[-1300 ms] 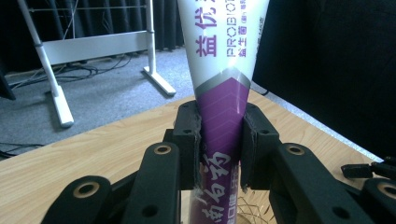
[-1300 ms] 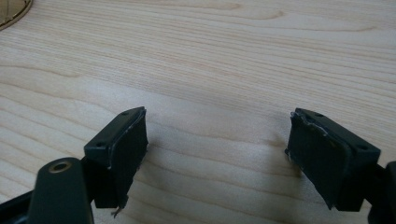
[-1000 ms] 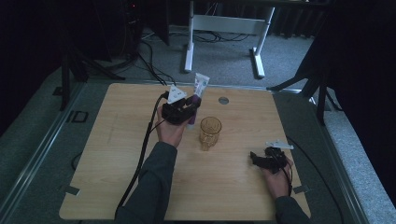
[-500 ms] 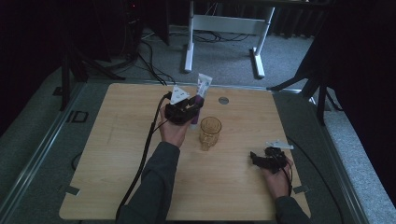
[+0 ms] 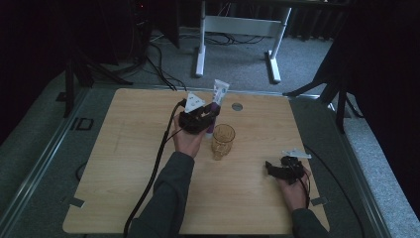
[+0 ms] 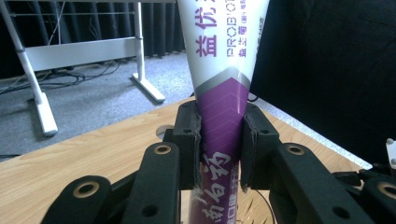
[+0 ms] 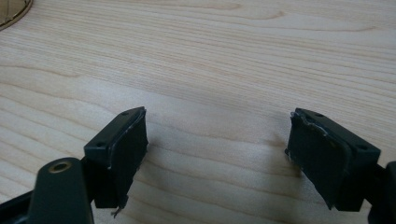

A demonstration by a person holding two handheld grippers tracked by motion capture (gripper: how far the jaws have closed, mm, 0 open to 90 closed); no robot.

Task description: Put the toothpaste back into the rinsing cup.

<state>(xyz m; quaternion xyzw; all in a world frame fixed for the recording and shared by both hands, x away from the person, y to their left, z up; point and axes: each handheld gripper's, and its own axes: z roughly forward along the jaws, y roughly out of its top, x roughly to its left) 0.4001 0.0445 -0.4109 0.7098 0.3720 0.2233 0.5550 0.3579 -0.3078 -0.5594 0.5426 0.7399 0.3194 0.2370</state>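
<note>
A white and purple toothpaste tube (image 5: 217,101) stands upright in my left gripper (image 5: 208,120), just behind an amber glass cup (image 5: 223,141) on the wooden table (image 5: 124,163). In the left gripper view both pads press the purple lower part of the tube (image 6: 220,116), so that gripper (image 6: 219,144) is shut on it. My right gripper (image 5: 275,169) rests low near the table's front right. In the right gripper view it (image 7: 217,140) is open, its jaws wide apart over bare wood. The cup's base (image 7: 11,11) peeks in at that view's top left corner.
A small round metal grommet (image 5: 237,106) sits in the tabletop near the far edge. Behind the table a white desk frame (image 5: 237,29) stands on grey carpet. The left gripper's black cable (image 5: 157,158) trails back along the person's sleeve.
The left gripper has carried the tube a little to the right and nearer, closer to the cup. The right gripper has stayed still.
</note>
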